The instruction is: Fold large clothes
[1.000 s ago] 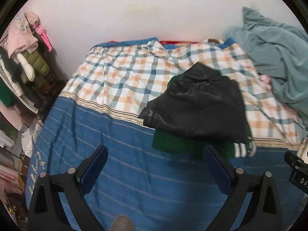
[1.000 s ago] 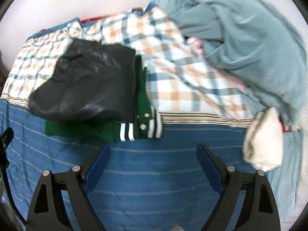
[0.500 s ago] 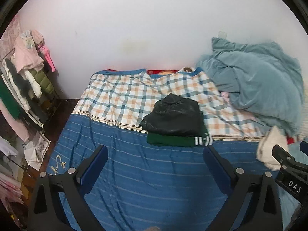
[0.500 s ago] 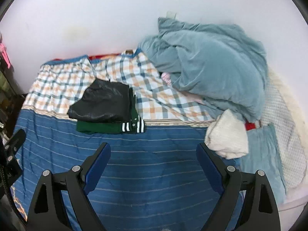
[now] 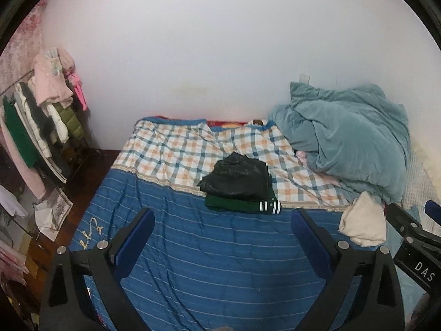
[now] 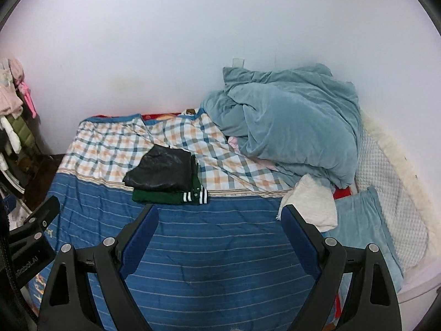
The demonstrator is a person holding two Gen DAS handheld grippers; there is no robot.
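A folded black leather jacket (image 5: 238,178) lies on top of a folded green jacket with white-striped cuffs (image 5: 244,206), stacked in the middle of the bed. The stack also shows in the right wrist view, black jacket (image 6: 162,172) over green jacket (image 6: 171,197). My left gripper (image 5: 222,222) is open and empty, held well back above the blue striped sheet (image 5: 209,253). My right gripper (image 6: 220,218) is open and empty too, also far from the stack.
A crumpled teal duvet (image 5: 350,140) fills the bed's far right. A cream cloth (image 6: 311,204) and a teal pillow (image 6: 361,220) lie right of the grippers. A clothes rack (image 5: 41,127) stands at the left. A white wall runs behind the bed.
Both grippers have pulled back and up from the folded stack, which looks much smaller now. The stack has not moved. Both grippers stayed open.
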